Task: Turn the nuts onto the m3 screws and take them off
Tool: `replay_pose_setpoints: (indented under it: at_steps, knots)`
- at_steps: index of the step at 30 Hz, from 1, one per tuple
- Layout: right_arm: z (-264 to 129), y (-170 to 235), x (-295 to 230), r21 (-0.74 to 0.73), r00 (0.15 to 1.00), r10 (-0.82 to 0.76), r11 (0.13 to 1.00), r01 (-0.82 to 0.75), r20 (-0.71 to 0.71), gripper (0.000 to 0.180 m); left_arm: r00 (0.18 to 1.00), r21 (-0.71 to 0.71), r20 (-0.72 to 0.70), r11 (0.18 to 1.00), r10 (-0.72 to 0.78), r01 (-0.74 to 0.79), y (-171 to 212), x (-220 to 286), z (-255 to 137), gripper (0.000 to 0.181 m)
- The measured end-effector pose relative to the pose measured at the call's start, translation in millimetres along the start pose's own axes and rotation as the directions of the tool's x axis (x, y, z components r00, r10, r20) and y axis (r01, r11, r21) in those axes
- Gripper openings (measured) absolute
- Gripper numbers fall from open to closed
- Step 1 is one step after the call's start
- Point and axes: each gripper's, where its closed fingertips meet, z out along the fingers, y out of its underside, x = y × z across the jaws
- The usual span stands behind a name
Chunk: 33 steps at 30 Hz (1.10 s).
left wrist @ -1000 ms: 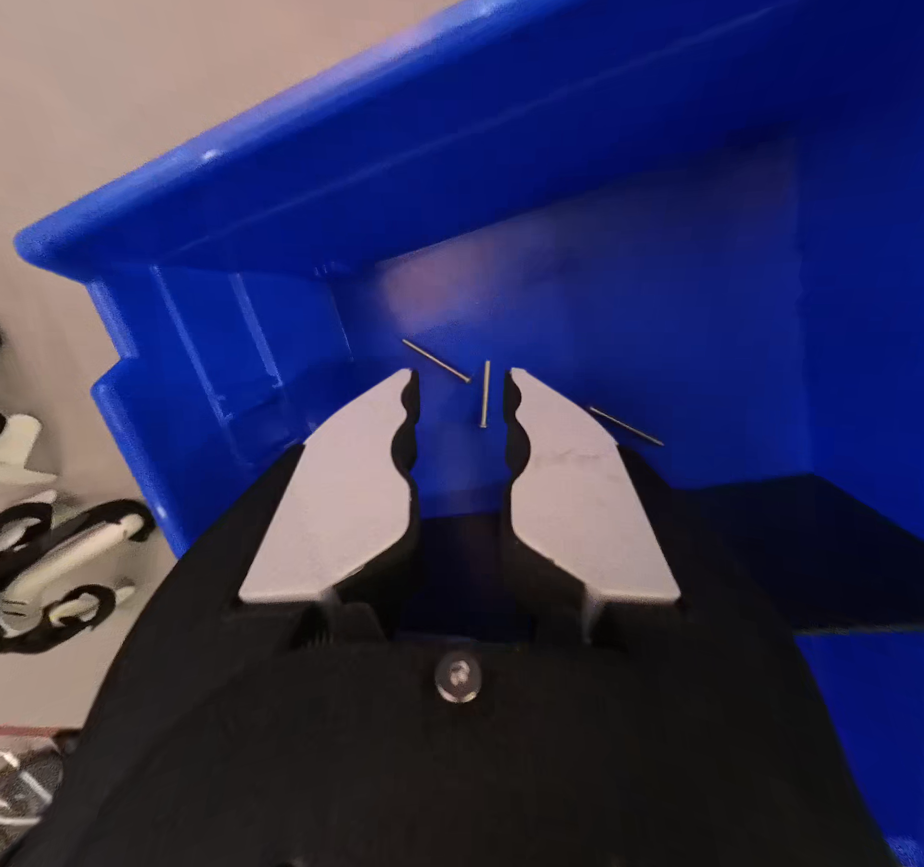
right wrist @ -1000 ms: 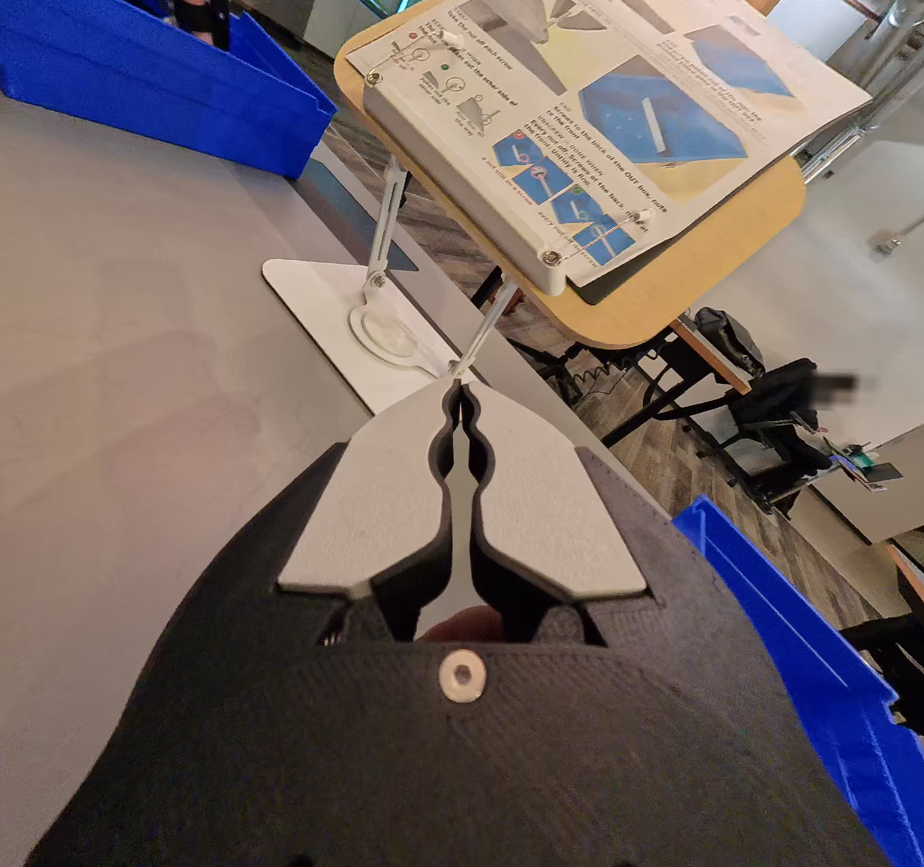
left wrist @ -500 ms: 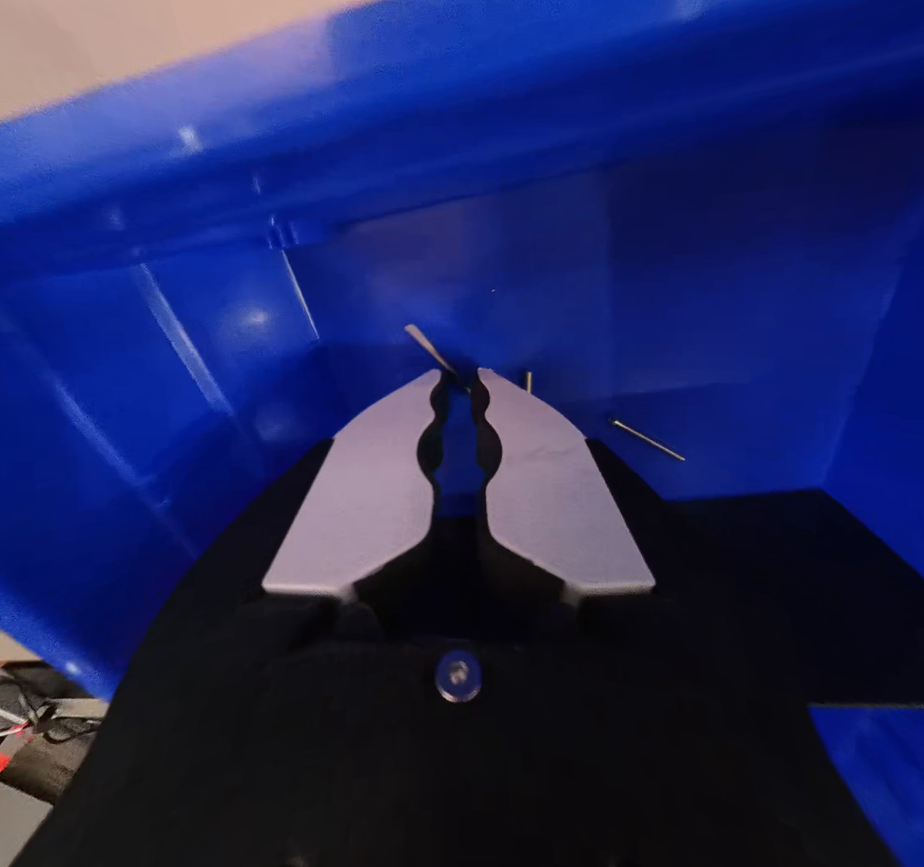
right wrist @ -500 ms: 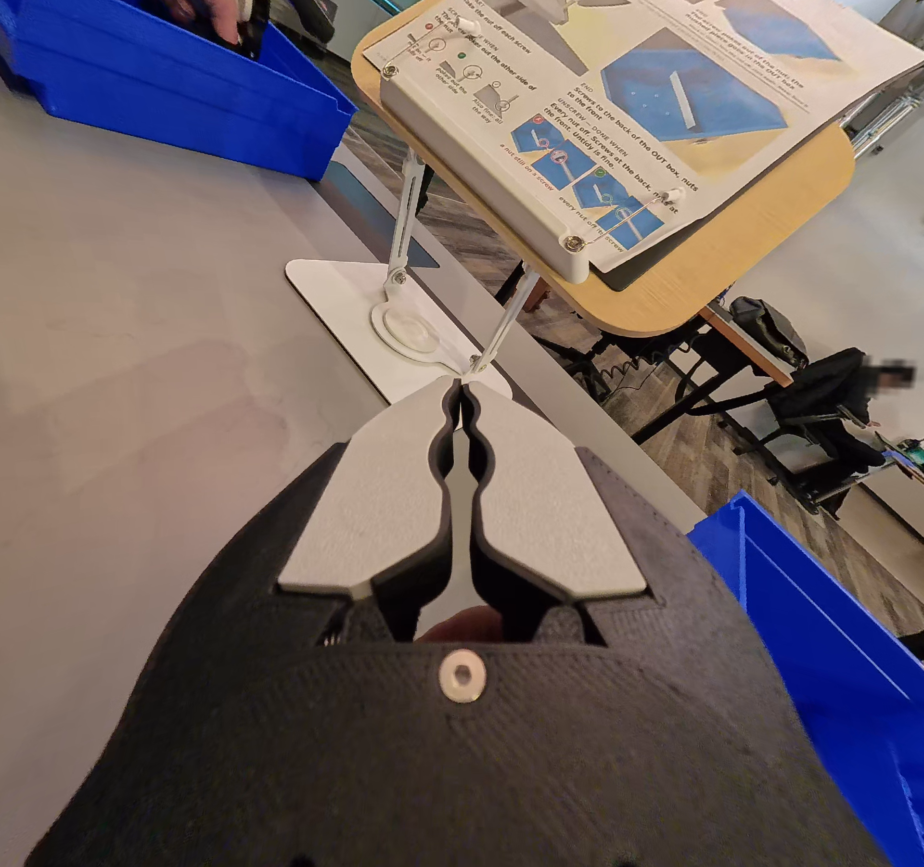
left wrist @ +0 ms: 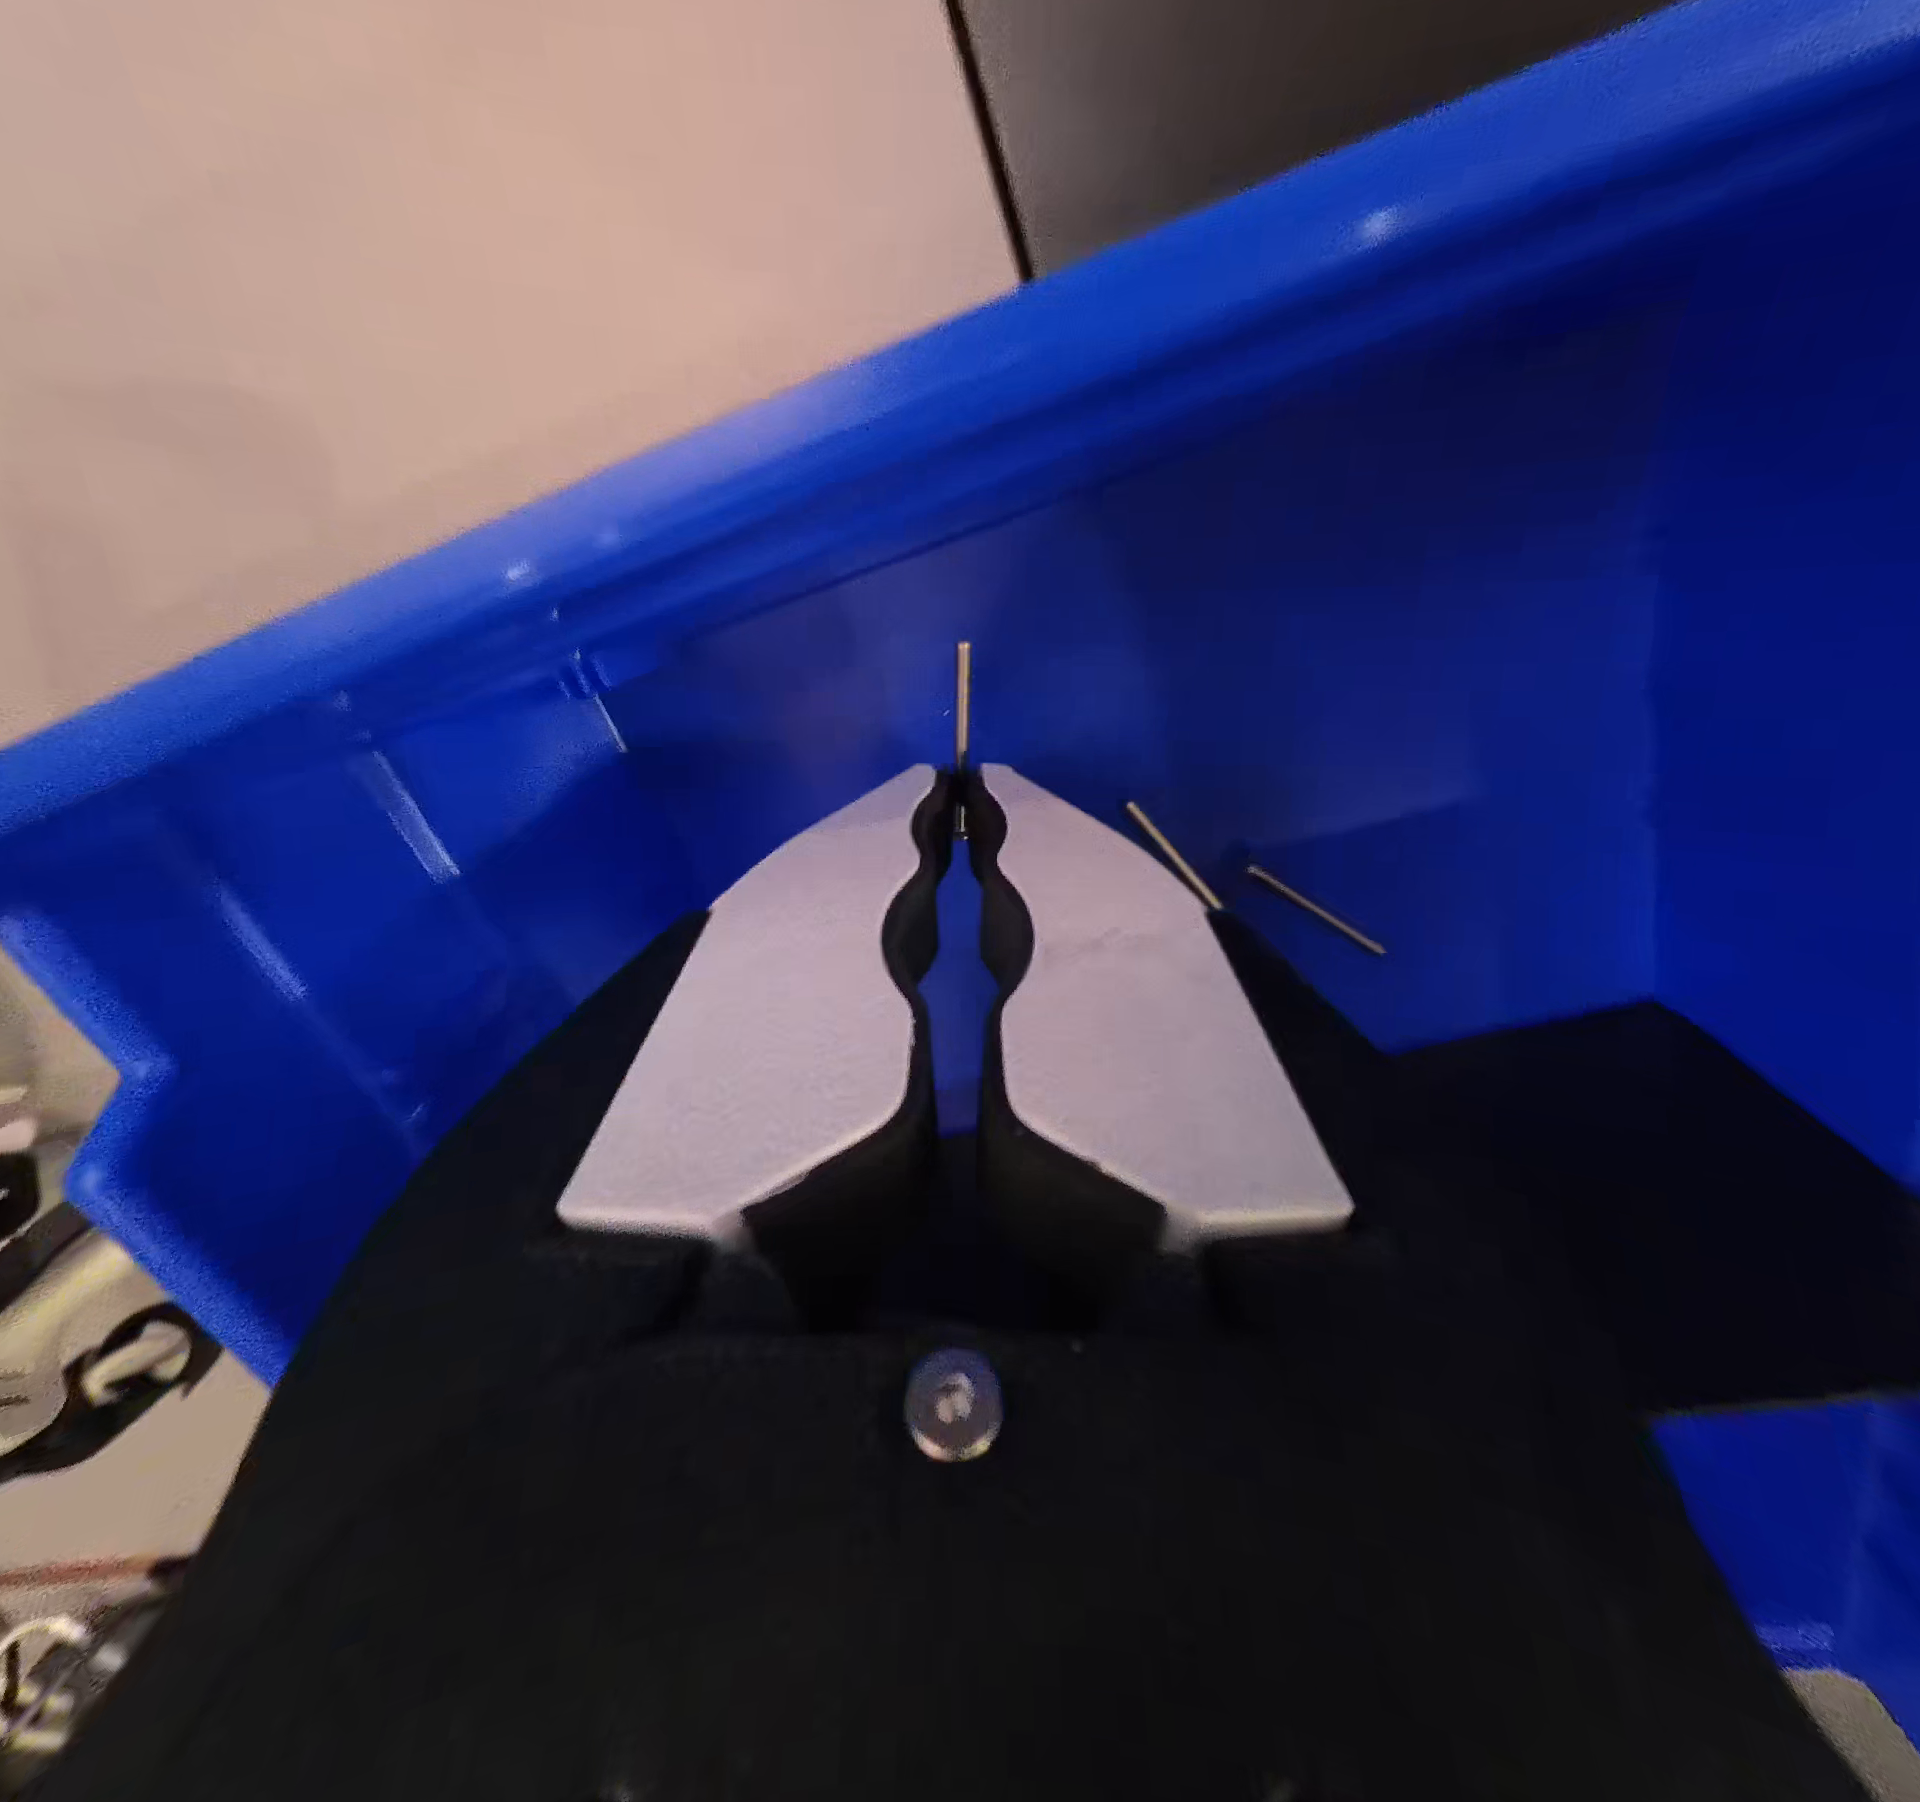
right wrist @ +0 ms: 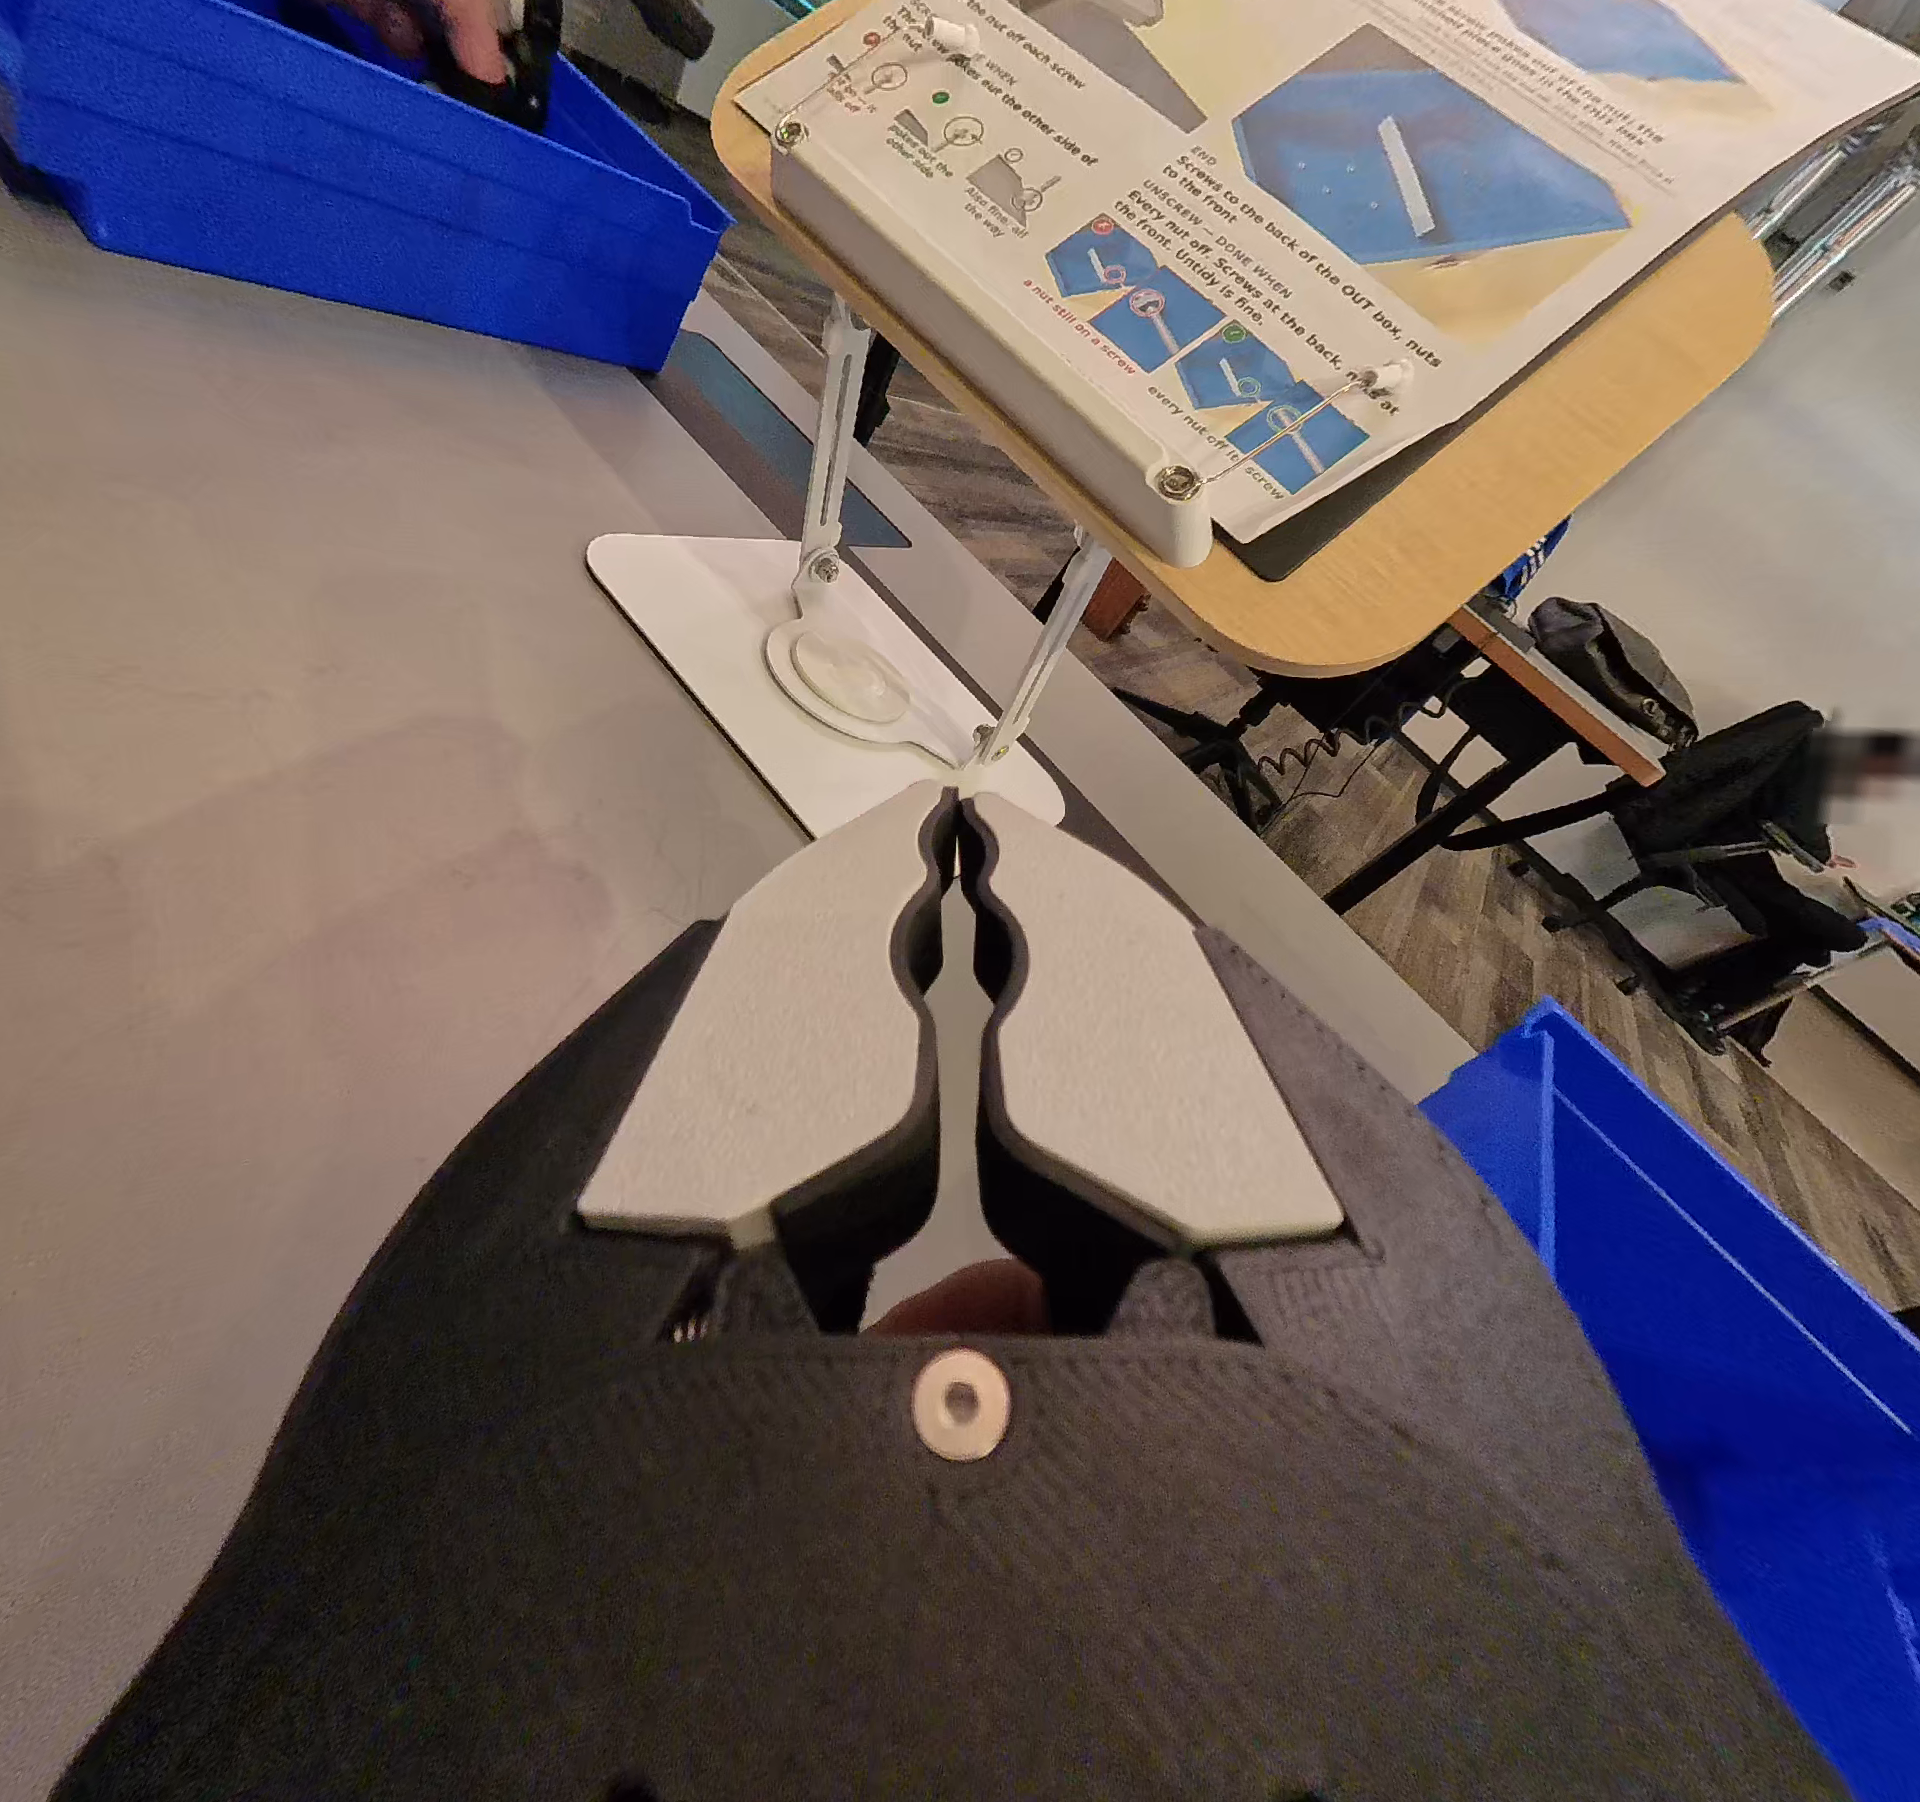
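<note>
Inside a blue bin [left wrist: 1351,464], the left gripper [left wrist: 961,786] clenches one M3 screw [left wrist: 964,703] upright; two screws [left wrist: 1314,911] lie beside. Above the grey surface [right wrist: 312,713], the right gripper [right wrist: 954,802] is clenched, empty.

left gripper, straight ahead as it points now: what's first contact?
Likely the inner wall of the blue bin, just beyond the screw held in the left gripper; the screw's tip would touch first. Depth unclear.

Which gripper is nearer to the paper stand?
Right. The right gripper points at the paper stand on the table; the left gripper is off in the blue bin, holding a screw.
</note>
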Motion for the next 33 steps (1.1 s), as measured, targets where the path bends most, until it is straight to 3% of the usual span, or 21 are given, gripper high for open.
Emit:
replay_pose_setpoints:
  at_steps: [8,13,21,26,33]
  knots:
    - [4.6,2.1,-10.7,-0.001,0.999,0.003,1.0,-0.002,0.034,0.0,0.991,0.2,-0.015,0.972,0.13,-0.125,-14.8,24.5,-43.4,0.002]
    - [7.1,1.3,-20.6,0.002,0.998,-0.001,1.0,0.001,0.062,0.0,0.956,0.41,-0.016,0.874,0.293,-0.261,-4.9,78.1,-108.0,0.002]
    - [10.9,2.1,-32.0,0.001,0.996,0.0,1.0,0.0,0.094,0.0,0.855,0.635,0.004,0.659,0.519,-0.403,49.5,199.4,-199.2,0.002]
    - [14.5,6.1,-42.0,-0.007,0.992,-0.001,1.0,0.001,0.123,0.0,0.752,0.639,0.008,0.575,0.659,-0.511,93.2,292.6,-184.0,0.002]
    - [14.9,7.5,-46.5,-0.008,0.991,-0.006,1.0,0.007,0.137,0.0,0.607,0.617,-0.096,0.526,0.789,-0.586,142.5,402.6,-121.3,0.002]
